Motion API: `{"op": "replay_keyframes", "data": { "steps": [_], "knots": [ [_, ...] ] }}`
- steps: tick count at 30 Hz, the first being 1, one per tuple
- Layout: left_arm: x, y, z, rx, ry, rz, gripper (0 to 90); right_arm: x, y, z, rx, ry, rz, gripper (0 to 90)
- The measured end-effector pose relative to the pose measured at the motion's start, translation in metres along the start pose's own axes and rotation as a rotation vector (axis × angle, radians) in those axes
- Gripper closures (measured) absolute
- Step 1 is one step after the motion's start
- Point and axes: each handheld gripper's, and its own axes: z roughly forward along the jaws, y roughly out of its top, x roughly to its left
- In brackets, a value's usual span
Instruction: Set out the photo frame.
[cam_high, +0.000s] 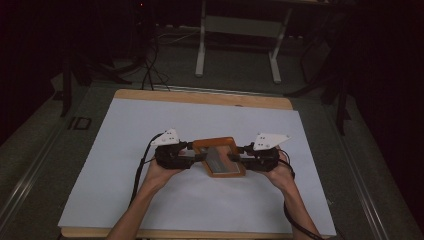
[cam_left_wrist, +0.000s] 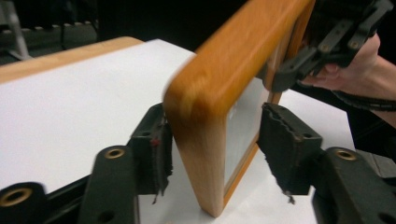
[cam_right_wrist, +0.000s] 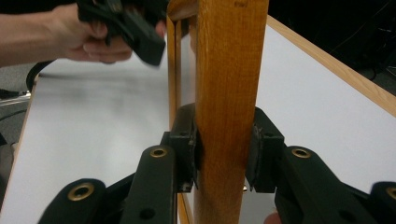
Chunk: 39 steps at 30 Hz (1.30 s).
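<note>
Item: wooden picture frame (cam_high: 220, 158), orange-brown, glazed or mirrored panel; held between two hand-held grippers above the white sheet (cam_high: 125, 150) that covers the table (cam_high: 200, 96).

Right gripper (cam_right_wrist: 223, 149): clenched on the frame's side rail, both pads pressed against the wood.

Left gripper (cam_left_wrist: 212, 144): straddles the opposite rail. One pad touches the wood; the other stands clear of the panel, so the frame is not yet gripped from this side.

Position: in the high view the frame sits at the middle of the sheet, tilted, one gripper at each side rail.

Step in hand, as judged: taking a two-sided hold on the frame.

Next move calls for: closing the left jaws squarely on the rail, not on the panel, while the right hold keeps steady.
</note>
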Motion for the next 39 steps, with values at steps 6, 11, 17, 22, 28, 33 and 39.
{"op": "replay_keyframes", "data": {
  "steps": [6, 11, 17, 22, 28, 33, 39],
  "knots": [
    [0.002, -0.004, 0.005, 0.006, 0.009, 0.000, 56.3, 0.000, -0.001, -0.001, 0.002, 0.001, 0.000, 68.1],
    [0.001, -0.008, 0.012, 0.046, 0.008, 0.018, 56.2, 0.000, -0.002, -0.001, -0.001, -0.003, 0.006, 68.1],
    [0.001, -0.008, 0.013, 0.048, 0.003, 0.022, 58.6, -0.002, -0.003, -0.003, 0.002, -0.002, 0.012, 67.9],
    [-0.001, -0.006, 0.012, 0.061, -0.020, 0.037, 63.3, -0.003, -0.006, -0.004, 0.013, -0.013, 0.015, 65.0],
    [-0.001, -0.002, 0.014, 0.068, -0.031, 0.037, 64.4, -0.005, -0.010, -0.007, 0.017, -0.004, 0.037, 65.0],
    [-0.001, 0.001, 0.012, 0.052, -0.032, 0.027, 64.5, -0.007, -0.011, -0.008, 0.007, 0.005, 0.055, 65.1],
    [0.001, 0.007, 0.005, 0.034, -0.013, 0.025, 64.2, -0.008, -0.005, -0.005, -0.013, 0.002, 0.063, 64.9]
  ]
}}
